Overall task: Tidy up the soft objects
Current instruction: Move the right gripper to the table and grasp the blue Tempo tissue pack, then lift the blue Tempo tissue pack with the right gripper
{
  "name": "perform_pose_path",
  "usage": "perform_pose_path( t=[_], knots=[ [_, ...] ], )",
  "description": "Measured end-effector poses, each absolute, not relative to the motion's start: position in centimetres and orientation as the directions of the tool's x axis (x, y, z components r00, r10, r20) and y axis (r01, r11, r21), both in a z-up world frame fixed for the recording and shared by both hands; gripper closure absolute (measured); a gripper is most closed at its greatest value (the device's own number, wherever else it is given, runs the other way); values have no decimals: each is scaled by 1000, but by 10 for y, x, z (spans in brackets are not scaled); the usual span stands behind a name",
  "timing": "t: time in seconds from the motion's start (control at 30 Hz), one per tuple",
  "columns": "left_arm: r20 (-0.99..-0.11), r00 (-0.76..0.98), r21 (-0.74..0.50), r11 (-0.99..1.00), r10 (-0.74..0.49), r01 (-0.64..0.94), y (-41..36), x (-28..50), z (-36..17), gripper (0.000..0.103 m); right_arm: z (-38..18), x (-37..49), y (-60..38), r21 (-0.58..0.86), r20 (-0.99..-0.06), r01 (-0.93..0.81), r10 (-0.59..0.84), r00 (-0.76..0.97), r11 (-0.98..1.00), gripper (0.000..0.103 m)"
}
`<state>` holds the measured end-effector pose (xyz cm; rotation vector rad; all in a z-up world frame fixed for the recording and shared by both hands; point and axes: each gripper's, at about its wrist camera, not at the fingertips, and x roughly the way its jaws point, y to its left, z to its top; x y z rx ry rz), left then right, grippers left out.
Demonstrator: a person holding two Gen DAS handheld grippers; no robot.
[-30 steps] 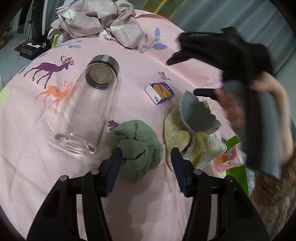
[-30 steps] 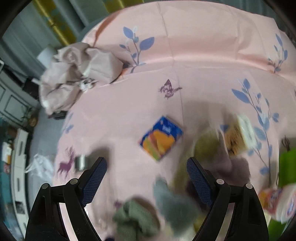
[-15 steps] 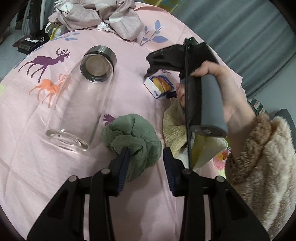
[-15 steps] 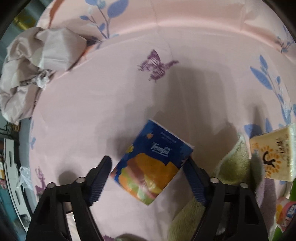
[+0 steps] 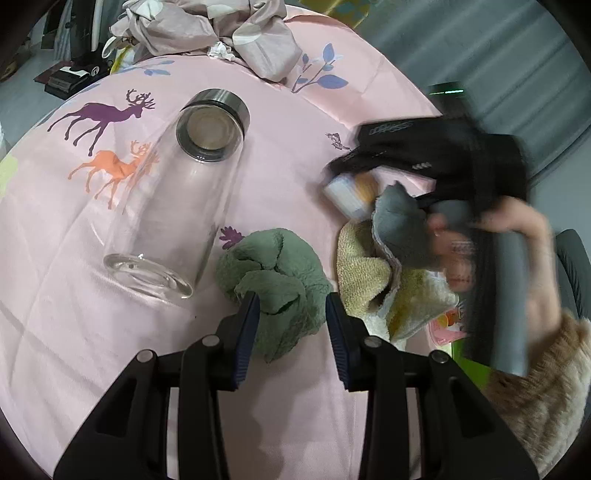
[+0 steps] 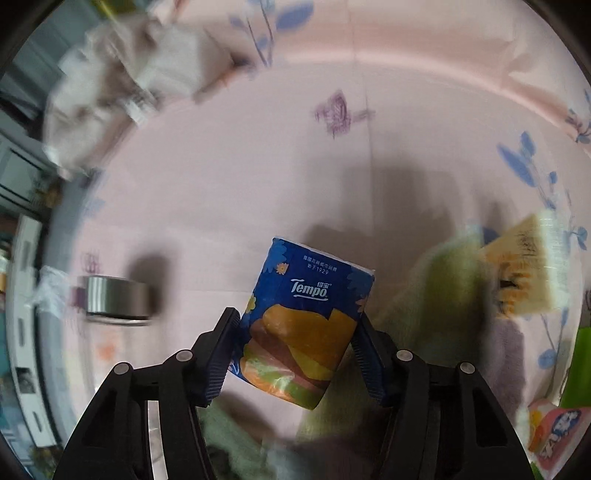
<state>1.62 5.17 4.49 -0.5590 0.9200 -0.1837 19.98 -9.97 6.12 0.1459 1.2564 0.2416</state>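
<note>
Tissue pack point(image 6: 301, 325) clamped between right gripper point(image 6: 295, 339) fingers; left gripper point(image 5: 290, 325) (fingers apart) straddling green towel point(image 5: 277, 291).

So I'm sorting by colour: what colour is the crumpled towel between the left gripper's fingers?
Sage green towel, clearest in the left wrist view.

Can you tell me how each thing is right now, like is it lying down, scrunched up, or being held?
Glass bottle: lying on its side, uncapped, looks empty.
Green towel: scrunched up, between the left gripper's fingers, on the pink tablecloth.
Grey cloth: crumpled on the beige towel.
Tempo tissue pack: sealed, held by the right gripper.
Bedsheet pile: crumpled at the far edge.
</note>
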Motion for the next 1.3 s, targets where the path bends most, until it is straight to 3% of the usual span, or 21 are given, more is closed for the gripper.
perform_pose_path(
  t=[0.17,0.3,0.43,0.63,0.8,0.87,0.9,0.97,1.1,1.3],
  knots=[
    [-696,611,-526,847,-376,-79,51,12,48,69,131,157,-120,337,-821,-181,382,423,924,41],
    [-703,613,-515,852,-360,-90,52,9,47,69,156,102,-129,360,-768,-266,446,460,894,41],
    [-704,615,-506,859,-356,-82,50,6,48,68,134,60,-141,378,-752,-284,472,461,881,41],
    [-717,615,-474,877,-329,-84,44,4,47,68,67,36,-146,303,-864,-179,349,364,936,41],
    [-739,595,-448,890,-317,-82,39,5,40,68,37,21,-147,326,-884,-175,365,293,929,40],
    [-741,597,-437,896,-309,-78,37,3,41,68,36,20,-146,304,-886,-172,344,310,937,36],
    [-739,600,-434,897,-307,-77,37,1,41,68,39,20,-147,297,-885,-164,336,323,941,27],
    [-735,604,-434,898,-309,-69,36,-1,42,66,47,16,-153,297,-872,-150,332,360,943,20],
    [-737,584,-438,898,-340,-30,29,-3,41,66,60,11,-170,337,-838,-116,354,416,934,20],
    [-724,454,-532,839,-519,111,9,-8,33,66,66,10,-192,453,-778,-47,421,466,890,20]
  ],
)
